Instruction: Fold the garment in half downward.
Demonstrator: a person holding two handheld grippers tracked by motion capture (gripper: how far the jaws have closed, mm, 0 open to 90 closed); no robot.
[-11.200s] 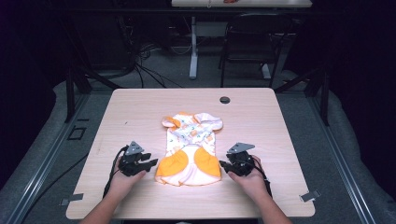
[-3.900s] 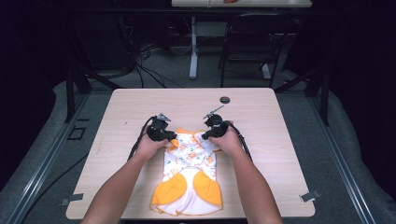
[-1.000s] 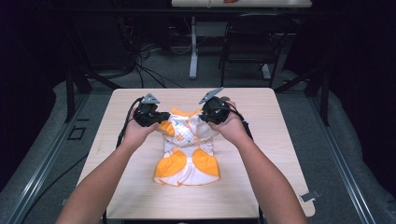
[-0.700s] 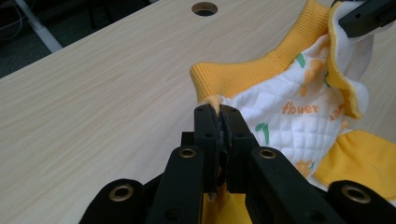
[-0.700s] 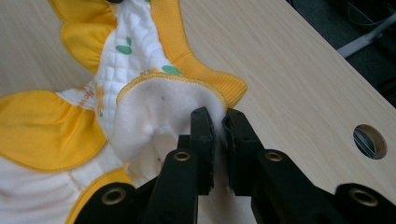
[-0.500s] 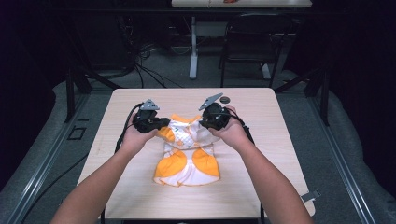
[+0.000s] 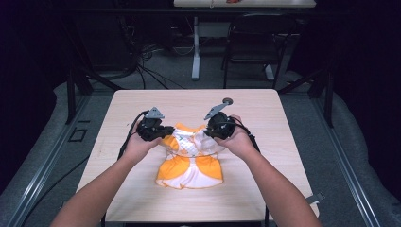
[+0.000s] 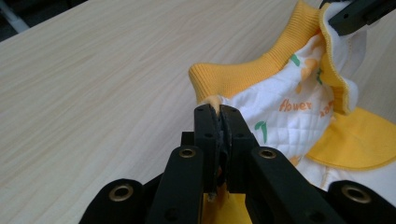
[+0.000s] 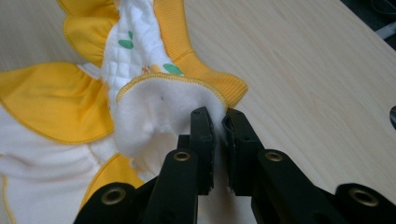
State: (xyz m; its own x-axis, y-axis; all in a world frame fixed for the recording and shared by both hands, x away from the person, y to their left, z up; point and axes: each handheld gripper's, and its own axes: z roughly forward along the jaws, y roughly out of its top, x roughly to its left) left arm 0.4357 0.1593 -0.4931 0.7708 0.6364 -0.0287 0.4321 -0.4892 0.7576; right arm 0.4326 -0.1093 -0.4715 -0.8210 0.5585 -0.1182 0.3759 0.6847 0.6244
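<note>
High view: both grippers, left gripper (image 7: 163, 130) & right gripper (image 7: 211, 128), jaws clamped on baby garment (image 7: 191, 158), mid-fold prob.; next needs even pull toward hem over desk (image 7: 265, 113).

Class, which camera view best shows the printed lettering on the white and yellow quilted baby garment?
The left gripper view: orange lettering is legible on the white and yellow quilted baby garment, just beyond the left gripper, which is shut on it. The right gripper view shows its fleecy lining and green prints. The high view shows the whole garment, with print too small to read.
</note>
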